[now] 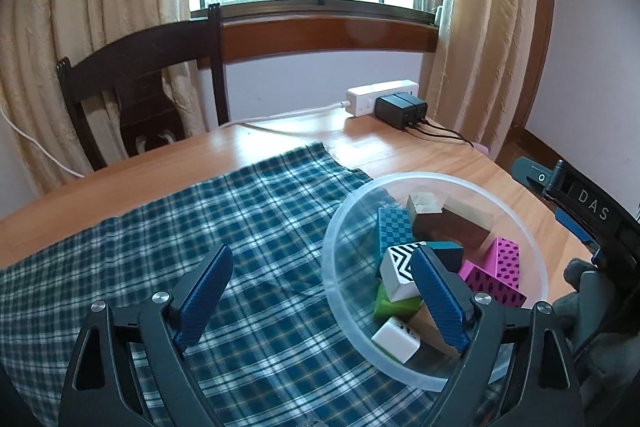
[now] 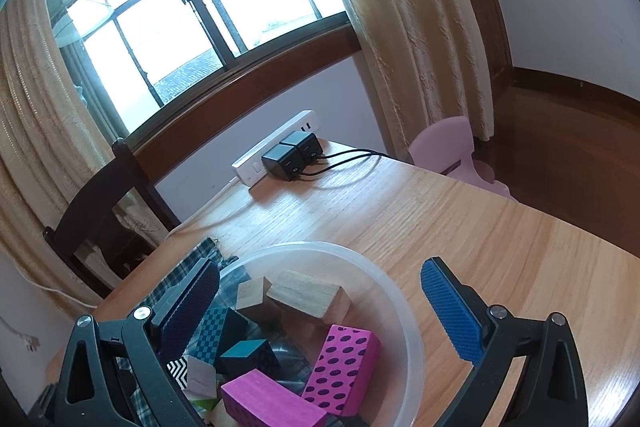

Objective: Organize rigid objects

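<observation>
A clear plastic bowl [image 1: 329, 247] [image 2: 320, 247] stands on the wooden table and holds several blocks: a pink dotted one [image 1: 505, 262] [image 2: 344, 363], a teal checked one [image 1: 394, 231], a white zigzag one [image 1: 396, 269], bare wooden ones [image 2: 308, 295] and a green one [image 1: 396, 307]. My left gripper [image 1: 320, 291] is open over the bowl's left rim, with one finger above the blocks and the other over the plaid cloth [image 1: 200, 219]. It holds nothing. My right gripper [image 2: 320, 311] is open and straddles the bowl, and its right pad stands clear of the rim.
A white power strip [image 1: 380, 95] [image 2: 280, 143] with black adapters and cables lies at the table's far edge by the window. A dark wooden chair [image 1: 140, 87] stands behind the table on the left. A pink stool [image 2: 452, 147] stands beyond the right edge. Bare table [image 2: 480, 227] lies to the bowl's right.
</observation>
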Action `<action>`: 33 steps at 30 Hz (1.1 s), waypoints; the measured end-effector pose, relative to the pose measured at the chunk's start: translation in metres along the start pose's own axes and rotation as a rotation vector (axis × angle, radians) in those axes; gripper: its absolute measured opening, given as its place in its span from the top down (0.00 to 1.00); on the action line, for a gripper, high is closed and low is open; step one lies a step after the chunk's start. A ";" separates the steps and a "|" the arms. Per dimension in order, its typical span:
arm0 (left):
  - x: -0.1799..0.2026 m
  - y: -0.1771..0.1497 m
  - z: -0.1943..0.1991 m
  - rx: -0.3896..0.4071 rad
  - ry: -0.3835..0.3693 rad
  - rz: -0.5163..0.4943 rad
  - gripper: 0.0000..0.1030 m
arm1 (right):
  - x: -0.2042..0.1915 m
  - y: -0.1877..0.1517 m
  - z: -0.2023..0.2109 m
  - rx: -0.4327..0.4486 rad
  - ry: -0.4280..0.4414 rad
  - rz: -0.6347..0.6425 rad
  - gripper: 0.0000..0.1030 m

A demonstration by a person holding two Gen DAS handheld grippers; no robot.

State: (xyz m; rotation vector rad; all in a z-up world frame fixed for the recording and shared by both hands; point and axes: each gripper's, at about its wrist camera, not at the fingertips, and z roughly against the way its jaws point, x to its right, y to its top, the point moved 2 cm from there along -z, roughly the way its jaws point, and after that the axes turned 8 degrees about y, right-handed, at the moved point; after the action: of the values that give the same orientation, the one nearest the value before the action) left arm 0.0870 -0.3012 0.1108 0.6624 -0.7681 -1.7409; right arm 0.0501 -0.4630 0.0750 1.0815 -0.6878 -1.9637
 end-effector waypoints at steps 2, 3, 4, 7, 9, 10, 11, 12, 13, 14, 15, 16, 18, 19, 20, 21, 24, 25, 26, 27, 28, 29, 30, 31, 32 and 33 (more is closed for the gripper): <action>-0.003 0.000 0.004 0.013 0.010 -0.001 0.10 | -0.002 -0.001 -0.001 0.003 -0.003 0.011 0.00; -0.005 0.000 0.006 0.017 0.014 0.000 0.10 | -0.002 -0.002 -0.001 0.002 -0.003 0.015 0.00; -0.006 0.000 0.008 0.021 0.017 0.000 0.10 | -0.002 -0.002 -0.001 0.002 -0.005 0.018 0.00; -0.009 -0.001 0.012 0.031 0.021 0.002 0.10 | -0.003 -0.004 -0.001 0.007 -0.010 0.028 0.00; -0.012 -0.002 0.015 0.039 0.022 0.006 0.09 | -0.003 -0.005 0.000 0.020 -0.025 0.036 0.00; -0.013 -0.002 0.017 0.041 0.021 0.007 0.09 | -0.004 -0.006 0.003 0.037 -0.043 0.047 0.00; -0.014 -0.002 0.018 0.045 0.022 0.008 0.09 | -0.005 -0.006 0.005 0.052 -0.057 0.056 0.00; -0.015 -0.003 0.019 0.049 0.025 0.007 0.08 | -0.007 -0.006 0.009 0.080 -0.079 0.071 0.00; -0.015 -0.003 0.021 0.055 0.029 0.005 0.07 | -0.008 -0.006 0.012 0.098 -0.093 0.081 0.00; -0.016 -0.004 0.021 0.059 0.033 0.003 0.06 | -0.010 -0.007 0.017 0.134 -0.117 0.099 0.00; -0.016 -0.004 0.023 0.066 0.040 0.000 0.06 | -0.010 -0.006 0.021 0.154 -0.127 0.108 0.00; -0.016 -0.005 0.025 0.073 0.046 -0.005 0.06 | -0.012 -0.007 0.026 0.184 -0.142 0.123 0.00; -0.017 -0.006 0.027 0.079 0.052 -0.012 0.05 | -0.014 -0.008 0.031 0.214 -0.157 0.141 0.00; -0.017 -0.006 0.028 0.081 0.052 -0.015 0.05 | -0.014 -0.008 0.032 0.219 -0.160 0.145 0.00; -0.017 -0.006 0.028 0.082 0.052 -0.016 0.05 | -0.014 -0.010 0.033 0.219 -0.162 0.148 0.00; -0.018 -0.007 0.029 0.082 0.052 -0.016 0.05 | -0.014 -0.011 0.034 0.216 -0.161 0.150 0.00; -0.018 -0.007 0.030 0.083 0.053 -0.019 0.05 | -0.014 -0.017 0.034 0.201 -0.168 0.165 0.00; -0.018 -0.007 0.031 0.084 0.057 -0.022 0.05 | -0.014 -0.019 0.034 0.195 -0.167 0.169 0.00; -0.018 -0.007 0.032 0.086 0.061 -0.024 0.05 | -0.014 -0.021 0.036 0.192 -0.164 0.174 0.00; -0.018 -0.008 0.033 0.088 0.070 -0.028 0.04 | -0.015 -0.024 0.038 0.190 -0.163 0.179 0.00; -0.018 -0.009 0.034 0.089 0.076 -0.030 0.03 | -0.016 -0.026 0.038 0.187 -0.160 0.183 0.00; -0.018 -0.010 0.035 0.088 0.079 -0.031 0.02 | -0.016 -0.030 0.041 0.184 -0.154 0.188 0.00; -0.018 -0.010 0.036 0.086 0.078 -0.032 0.02 | -0.017 -0.033 0.043 0.178 -0.151 0.193 0.00; -0.018 -0.011 0.036 0.084 0.074 -0.033 0.02 | -0.018 -0.037 0.046 0.176 -0.146 0.198 0.00; -0.018 -0.012 0.036 0.078 0.068 -0.033 0.02 | -0.019 -0.041 0.048 0.177 -0.142 0.202 0.00; -0.019 -0.012 0.036 0.075 0.067 -0.032 0.02 | -0.019 -0.043 0.051 0.174 -0.141 0.207 0.00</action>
State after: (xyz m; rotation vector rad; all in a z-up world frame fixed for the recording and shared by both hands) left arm 0.0574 -0.2743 0.1258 0.7833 -0.7831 -1.7166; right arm -0.0035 -0.4189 0.0761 0.9374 -1.0220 -1.8396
